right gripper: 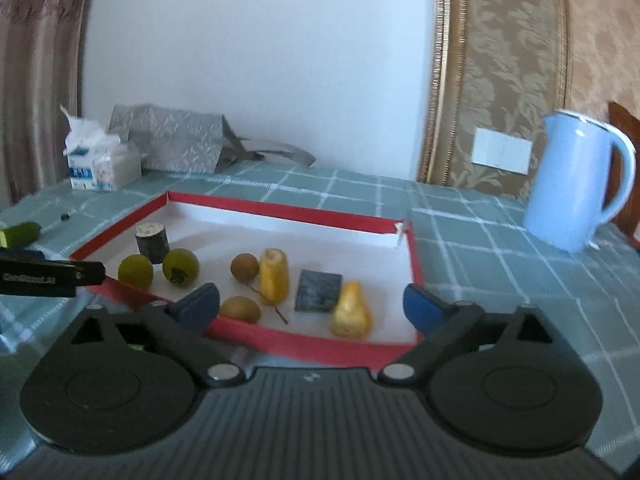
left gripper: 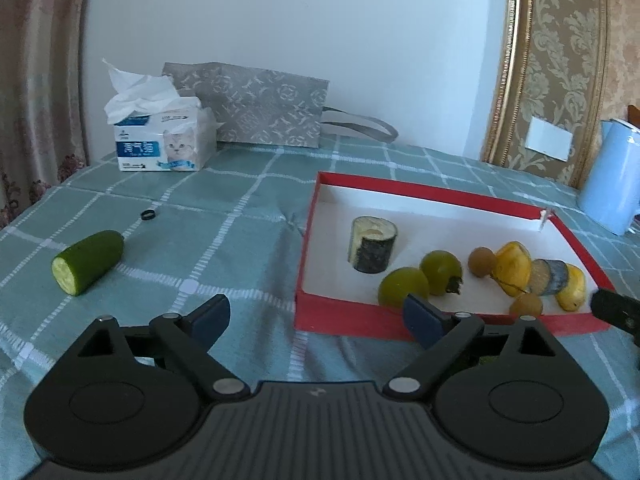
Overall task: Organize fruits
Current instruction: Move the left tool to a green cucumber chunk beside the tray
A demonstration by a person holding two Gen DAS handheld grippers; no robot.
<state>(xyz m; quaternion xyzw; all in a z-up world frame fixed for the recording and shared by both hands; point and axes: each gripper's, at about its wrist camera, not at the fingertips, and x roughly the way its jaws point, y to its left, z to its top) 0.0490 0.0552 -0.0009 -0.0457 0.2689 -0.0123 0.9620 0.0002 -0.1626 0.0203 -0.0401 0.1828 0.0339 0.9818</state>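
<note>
Plainly the one piece not yet gathered is the cut cucumber (left gripper: 89,262), lying alone on the checked cloth of the counter (left gripper: 240,216), well apart from the red tray (left gripper: 400,326) and off to its left. Everything else sits inside the tray: a dark upright cucumber stub (left gripper: 373,245), two green fruits (left gripper: 404,292), two brown round ones and yellow pieces along the near wall. The left gripper (left gripper: 316,312) hovers above the cloth with jaws wide and nothing between them; the right gripper (right gripper: 312,304), over the tray's near edge, is likewise spread wide and empty. I judge the step in hand to be fetching the cucumber with the left gripper. Its long axis runs diagonally in the left view, cut pale face toward the near left, rounded end toward the far right. To do this well, swing left, turn the wrist so the jaws straddle the piece across its width near the middle, not end to end, and close gently, since a round, smooth skin may roll or slip.
</note>
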